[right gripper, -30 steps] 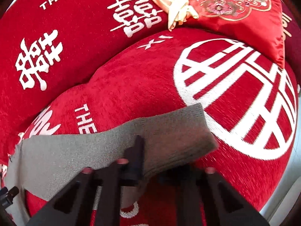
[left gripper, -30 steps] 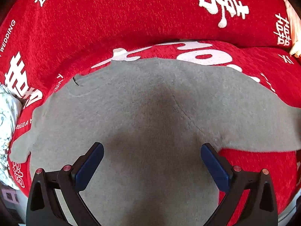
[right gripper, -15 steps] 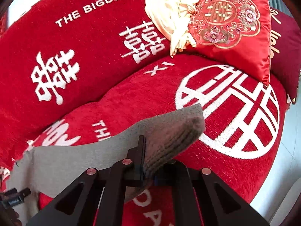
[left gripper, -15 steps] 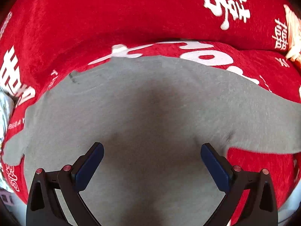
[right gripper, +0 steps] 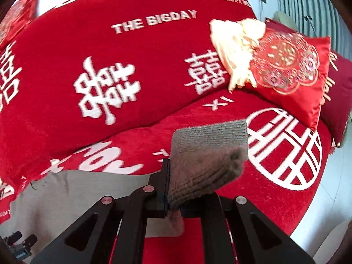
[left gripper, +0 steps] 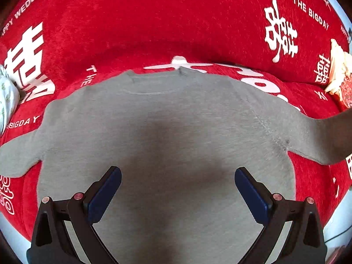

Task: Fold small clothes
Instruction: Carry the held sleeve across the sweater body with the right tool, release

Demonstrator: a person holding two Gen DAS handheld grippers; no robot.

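A small grey knit sweater (left gripper: pixel 167 132) lies flat on the red sofa seat, neckline away from me, left sleeve spread out to the left. My left gripper (left gripper: pixel 177 176) is open and empty, its blue pads hovering over the sweater's lower body. My right gripper (right gripper: pixel 176 189) is shut on the sweater's right sleeve cuff (right gripper: pixel 209 154) and holds it lifted off the seat; the raised sleeve (left gripper: pixel 334 136) shows at the right edge of the left wrist view. The sweater's body (right gripper: pixel 72 193) lies at the lower left of the right wrist view.
The red sofa (right gripper: pixel 132 70) carries white wedding lettering on its seat and backrest. A red embroidered cushion (right gripper: pixel 290 70) and a cream cloth (right gripper: pixel 235 41) sit at the far right. A pale floral fabric (left gripper: pixel 6 101) lies at the left edge.
My right gripper has lifted the sleeve cuff up off the seat. My left gripper has pulled back, so more of the sweater and sofa back shows.
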